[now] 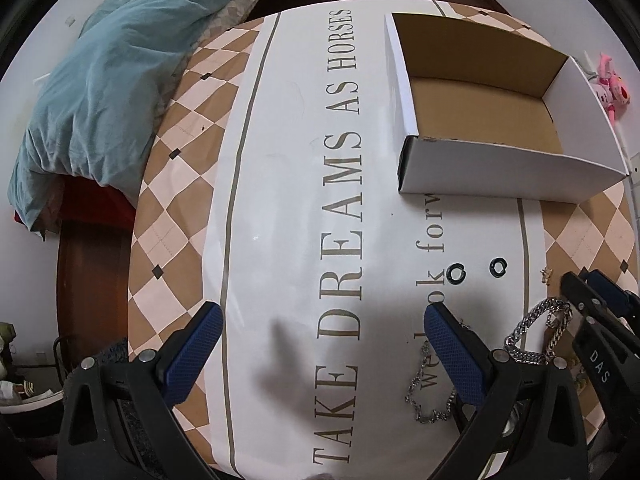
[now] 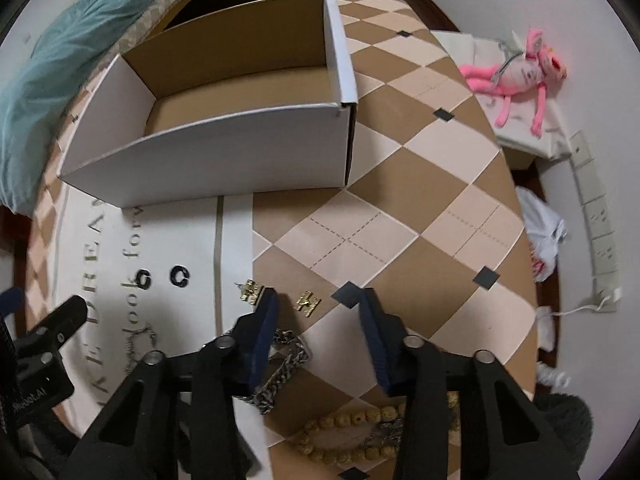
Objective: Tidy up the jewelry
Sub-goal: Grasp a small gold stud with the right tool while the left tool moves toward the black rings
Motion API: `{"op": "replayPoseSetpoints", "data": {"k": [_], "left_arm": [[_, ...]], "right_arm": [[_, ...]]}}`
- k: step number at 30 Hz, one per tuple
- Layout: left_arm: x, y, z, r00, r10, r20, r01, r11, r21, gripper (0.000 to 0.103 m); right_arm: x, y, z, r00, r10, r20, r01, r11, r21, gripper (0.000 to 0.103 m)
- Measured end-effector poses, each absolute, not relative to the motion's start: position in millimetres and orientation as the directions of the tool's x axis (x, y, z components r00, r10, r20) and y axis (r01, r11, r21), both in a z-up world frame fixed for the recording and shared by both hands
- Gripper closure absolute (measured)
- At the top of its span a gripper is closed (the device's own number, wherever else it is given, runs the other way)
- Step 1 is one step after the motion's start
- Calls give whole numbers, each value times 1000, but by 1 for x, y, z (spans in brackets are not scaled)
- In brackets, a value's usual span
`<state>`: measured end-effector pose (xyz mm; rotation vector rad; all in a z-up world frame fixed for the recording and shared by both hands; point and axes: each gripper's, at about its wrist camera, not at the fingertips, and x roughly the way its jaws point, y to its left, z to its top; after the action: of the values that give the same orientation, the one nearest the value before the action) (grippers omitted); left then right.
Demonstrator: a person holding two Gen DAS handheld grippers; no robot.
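Observation:
My left gripper [image 1: 323,310] stands open over the white printed strip of the tablecloth, with nothing between its fingers. To its right lie two black rings [image 1: 456,274], a thin silver chain [image 1: 428,396] and a thick silver chain [image 1: 532,336]. My right gripper [image 2: 319,298] points down with its jaws partly apart. A small gold earring [image 2: 307,303] lies between the fingertips, and the pads are not touching it. A second gold earring [image 2: 251,291] sits just left of the left finger. The thick silver chain [image 2: 286,364] and a tan bead bracelet [image 2: 352,428] lie under the fingers.
An open white cardboard box [image 2: 224,160] stands at the back of the table, also in the left wrist view [image 1: 500,172]. A teal blanket [image 1: 100,92] hangs off the far left. Beyond the table's right edge are a pink plush toy [image 2: 520,72] and a power strip [image 2: 596,216].

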<state>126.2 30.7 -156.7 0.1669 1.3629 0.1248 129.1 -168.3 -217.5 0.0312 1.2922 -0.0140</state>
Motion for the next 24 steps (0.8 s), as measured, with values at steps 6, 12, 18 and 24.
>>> {"op": "replayPoseSetpoints", "data": {"k": [6, 12, 18, 24], "left_arm": [[126, 26, -159, 209, 191, -959, 19, 980, 199, 0], [126, 20, -159, 215, 185, -959, 29, 980, 196, 0], [129, 10, -161, 223, 98, -970, 49, 993, 112, 3], [135, -7, -172, 211, 43, -977, 114, 991, 69, 37]], "right_arm": [[122, -167, -217, 310, -23, -951, 18, 1000, -18, 95], [119, -174, -214, 323, -9, -947, 31, 1000, 1, 95], [119, -195, -199, 349, 10, -937, 81, 996, 41, 95], [124, -212, -193, 353, -4, -935, 117, 992, 40, 95]]}}
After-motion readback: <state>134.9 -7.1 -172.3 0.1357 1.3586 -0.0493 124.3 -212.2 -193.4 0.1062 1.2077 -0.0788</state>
